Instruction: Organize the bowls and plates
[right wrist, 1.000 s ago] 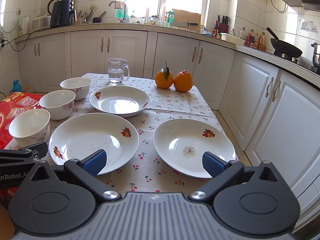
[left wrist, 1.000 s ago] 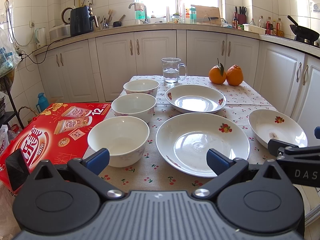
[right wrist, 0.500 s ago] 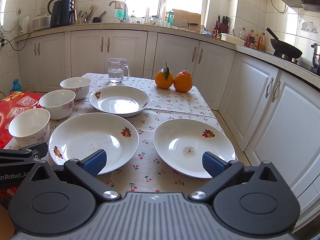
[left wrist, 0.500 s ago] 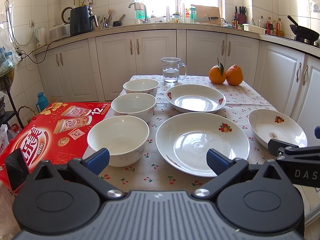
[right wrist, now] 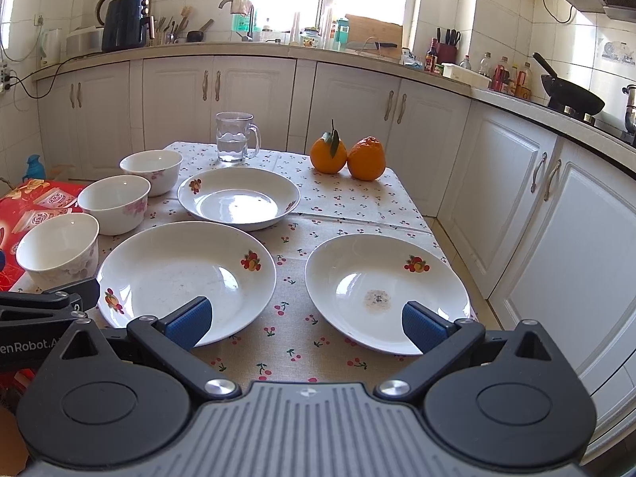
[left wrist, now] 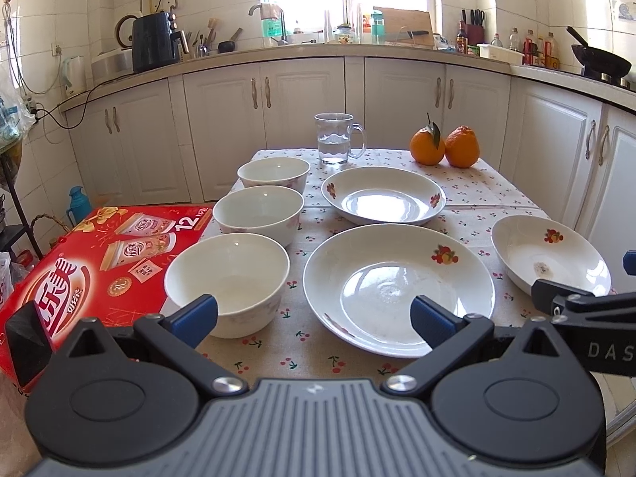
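Nothing has moved since a moment ago, so sorting hasn't begun: the left claw (left wrist: 314, 314) and right claw (right wrist: 306, 320) hang wide apart and empty, with three plates (right wrist: 183, 274) and three bowls (left wrist: 226, 274) sitting farther back on the desk (right wrist: 338, 198).

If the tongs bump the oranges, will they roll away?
Probably a little: the two oranges are round, loose on flat cloth. They touch each other, so one may nudge the other. The table edge is close, so a fall seems possible.
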Tool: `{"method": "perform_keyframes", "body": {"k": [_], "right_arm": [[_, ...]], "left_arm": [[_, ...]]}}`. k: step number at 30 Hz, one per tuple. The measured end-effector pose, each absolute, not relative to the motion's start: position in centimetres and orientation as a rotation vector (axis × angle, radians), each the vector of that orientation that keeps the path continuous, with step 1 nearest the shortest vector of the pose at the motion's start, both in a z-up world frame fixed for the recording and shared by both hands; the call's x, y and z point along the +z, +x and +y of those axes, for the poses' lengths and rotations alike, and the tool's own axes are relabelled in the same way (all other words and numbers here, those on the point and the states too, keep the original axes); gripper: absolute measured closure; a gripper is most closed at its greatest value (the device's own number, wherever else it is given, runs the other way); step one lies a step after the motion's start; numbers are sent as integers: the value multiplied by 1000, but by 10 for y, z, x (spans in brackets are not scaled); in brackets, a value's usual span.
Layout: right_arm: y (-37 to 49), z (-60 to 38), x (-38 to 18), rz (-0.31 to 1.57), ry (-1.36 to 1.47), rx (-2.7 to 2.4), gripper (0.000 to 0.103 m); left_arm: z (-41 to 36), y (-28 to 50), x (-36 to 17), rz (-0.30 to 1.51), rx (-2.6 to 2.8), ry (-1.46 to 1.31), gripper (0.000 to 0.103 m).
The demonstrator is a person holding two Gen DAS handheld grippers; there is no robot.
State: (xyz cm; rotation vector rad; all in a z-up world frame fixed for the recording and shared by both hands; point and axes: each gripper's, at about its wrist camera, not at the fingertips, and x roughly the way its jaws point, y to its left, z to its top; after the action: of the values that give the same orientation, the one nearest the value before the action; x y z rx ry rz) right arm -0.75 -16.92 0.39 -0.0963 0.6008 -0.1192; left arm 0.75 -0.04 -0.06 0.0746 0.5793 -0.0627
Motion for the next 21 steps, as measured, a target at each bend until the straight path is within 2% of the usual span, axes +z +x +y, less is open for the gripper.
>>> {"method": "perform_keyframes", "body": {"k": [21], "right_arm": [[17,-220,-2,613,-68,-108,0]], "left_arm": [[-17,61,19,567,-183,100,1]]}}
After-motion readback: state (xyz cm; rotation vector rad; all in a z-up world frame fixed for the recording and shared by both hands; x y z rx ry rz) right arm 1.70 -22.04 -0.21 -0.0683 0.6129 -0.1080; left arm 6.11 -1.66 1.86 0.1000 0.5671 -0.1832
